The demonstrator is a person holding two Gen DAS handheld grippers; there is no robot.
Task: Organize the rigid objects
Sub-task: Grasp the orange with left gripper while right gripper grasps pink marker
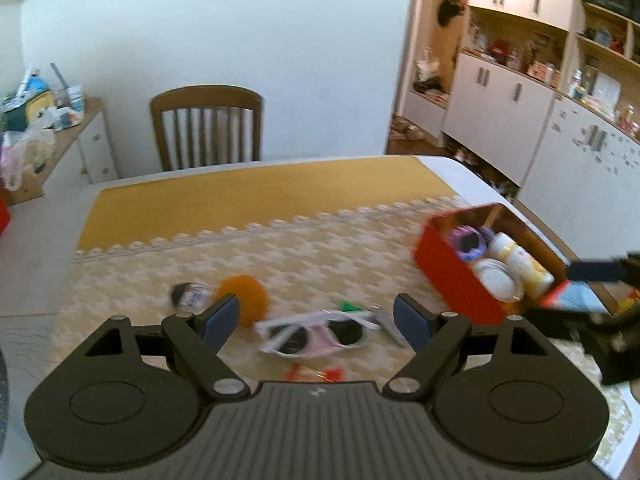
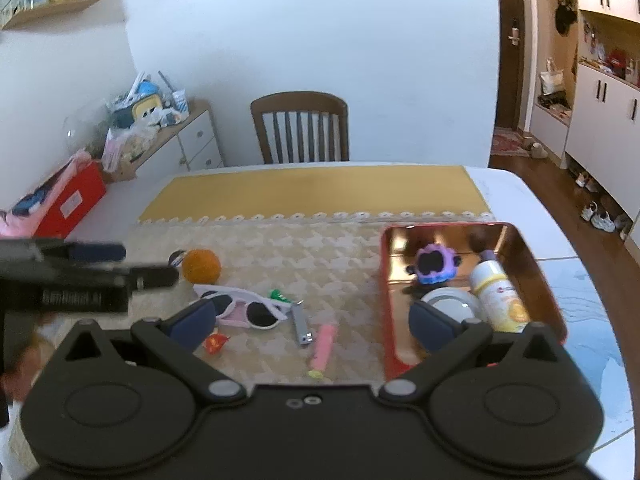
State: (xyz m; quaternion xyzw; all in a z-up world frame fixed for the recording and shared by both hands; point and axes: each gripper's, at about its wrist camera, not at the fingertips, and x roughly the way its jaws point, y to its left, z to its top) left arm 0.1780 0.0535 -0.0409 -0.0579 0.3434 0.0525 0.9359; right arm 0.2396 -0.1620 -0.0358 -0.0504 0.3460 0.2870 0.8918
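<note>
White sunglasses (image 1: 312, 334) lie on the patterned cloth just beyond my left gripper (image 1: 316, 320), which is open and holds nothing. An orange ball (image 1: 244, 298) and a small dark labelled object (image 1: 190, 294) sit beyond its left finger. My right gripper (image 2: 312, 326) is open and empty, its right finger over the near end of the red tin (image 2: 384, 280). Inside the tin are a purple ring toy (image 2: 434, 266), a white bottle (image 2: 498, 296) and a round lid (image 2: 450, 302). On the cloth below lie a nail clipper (image 2: 301, 324), a pink stick (image 2: 324, 346), a red wrapper (image 2: 214, 342) and the sunglasses (image 2: 244, 308).
A small green item (image 2: 278, 295) lies beside the sunglasses. A wooden chair (image 2: 300, 128) stands at the table's far side. A red box (image 2: 76, 200) sits at the table's left edge, a cluttered sideboard (image 2: 160, 120) behind it. White cabinets (image 1: 500, 92) line the right wall.
</note>
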